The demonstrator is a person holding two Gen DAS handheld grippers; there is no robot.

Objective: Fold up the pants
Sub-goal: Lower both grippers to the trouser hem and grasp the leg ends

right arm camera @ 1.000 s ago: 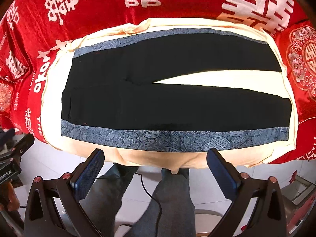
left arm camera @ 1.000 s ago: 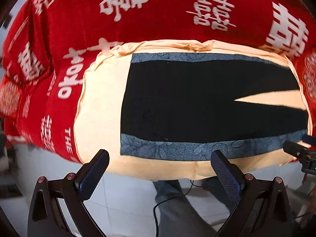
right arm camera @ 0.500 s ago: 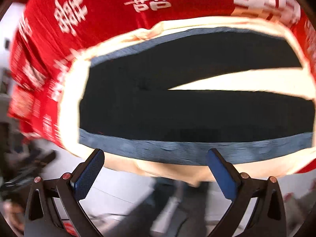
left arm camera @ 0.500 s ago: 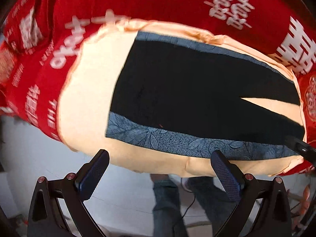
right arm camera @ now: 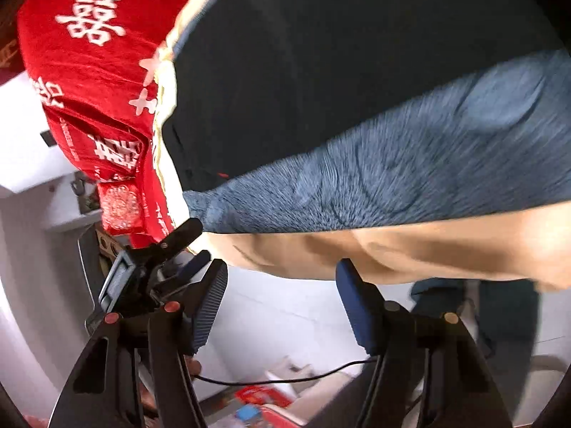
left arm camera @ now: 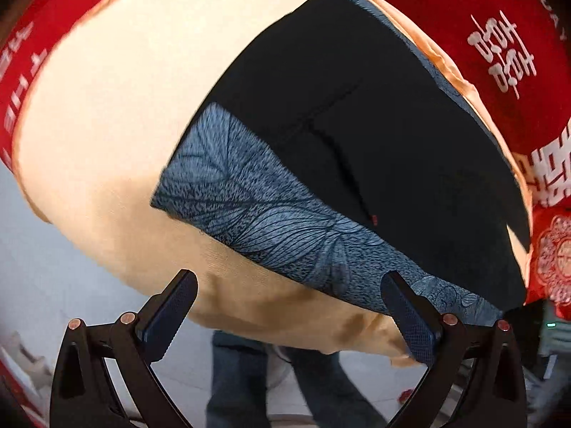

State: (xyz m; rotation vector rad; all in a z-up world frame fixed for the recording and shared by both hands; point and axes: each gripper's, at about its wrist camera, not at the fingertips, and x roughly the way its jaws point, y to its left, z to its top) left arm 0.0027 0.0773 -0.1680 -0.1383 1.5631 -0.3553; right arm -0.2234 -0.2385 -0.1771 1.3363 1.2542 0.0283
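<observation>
Both tongs had come down close to the pants since a second earlier, when each view took in the whole garment from higher up; now the near edge filled the frames.

My left tongs (left arm camera: 289,306) stood wide apart with nothing between the pads, hanging just off the near edge of the cloth (left arm camera: 107,142). Its right pad overlapped the blue trim (left arm camera: 271,214) in the view, though I could not tell whether it touched. Beyond the trim lay the black pants (left arm camera: 374,125), flat on the cream cloth, their waist end toward the left of that view. Under the cloth was the red cover (left arm camera: 517,35) with white characters. Below the edge I saw my legs (left arm camera: 242,374) on the pale floor (left arm camera: 53,267).

My right tongs (right arm camera: 282,306) had just been closing, yet the pads were apart and empty, short of the hanging cloth edge (right arm camera: 410,249). Above that ran the blurred blue trim (right arm camera: 410,167) and the black of the pants (right arm camera: 321,71). At the left of that view my left tongs (right arm camera: 178,249) reached at the waist corner of the pants, with the red cover (right arm camera: 89,53) behind it. A black cable (right arm camera: 285,378) ran across below.
</observation>
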